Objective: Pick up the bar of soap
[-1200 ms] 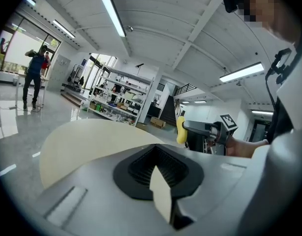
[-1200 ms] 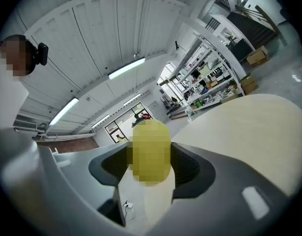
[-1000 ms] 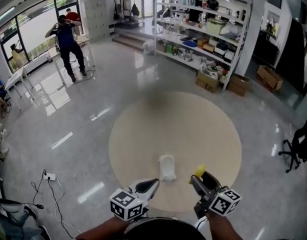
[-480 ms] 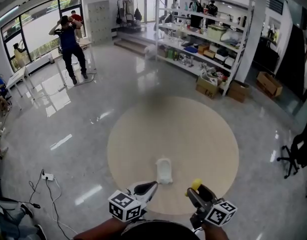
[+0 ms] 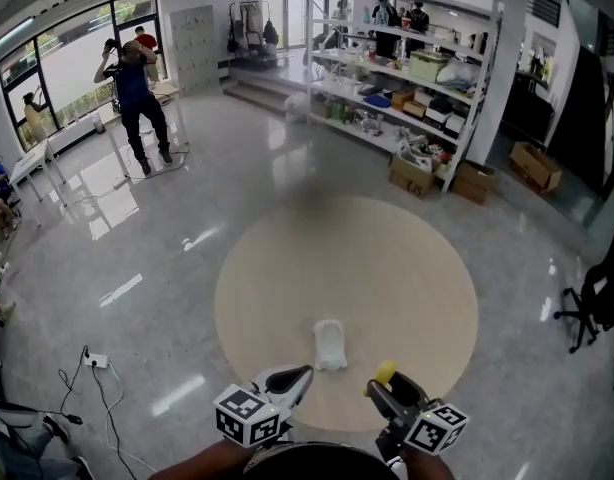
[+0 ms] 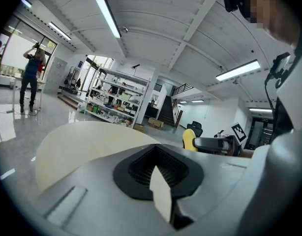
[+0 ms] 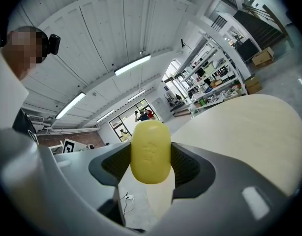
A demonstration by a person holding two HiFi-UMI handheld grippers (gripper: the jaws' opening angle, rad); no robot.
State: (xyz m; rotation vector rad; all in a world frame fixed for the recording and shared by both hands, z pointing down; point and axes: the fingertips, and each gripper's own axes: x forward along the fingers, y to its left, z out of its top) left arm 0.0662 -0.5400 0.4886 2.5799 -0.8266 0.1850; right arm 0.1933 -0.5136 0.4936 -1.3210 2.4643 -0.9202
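A yellow oval bar of soap (image 7: 150, 151) sits clamped between the jaws of my right gripper (image 7: 151, 167), lifted off the table and tilted upward. From the head view the soap (image 5: 386, 372) shows at the tip of the right gripper (image 5: 384, 380), over the near edge of the round beige table (image 5: 387, 268). My left gripper (image 5: 293, 377) hovers to its left, shut with nothing in it; its jaws (image 6: 160, 173) meet over empty air. The soap (image 6: 190, 138) also shows from the left gripper view, off to the right.
A small white soap dish (image 5: 329, 343) lies on the table just beyond both grippers. Glossy floor surrounds the table. Shelving with boxes (image 5: 417, 78) stands at the back, an office chair (image 5: 597, 298) at the right, cables (image 5: 97, 363) at the left, and a person (image 5: 132, 93) far left.
Both grippers have drawn slightly back toward me and lower in the head view, the soap still held in the right one. The soap dish has not moved.
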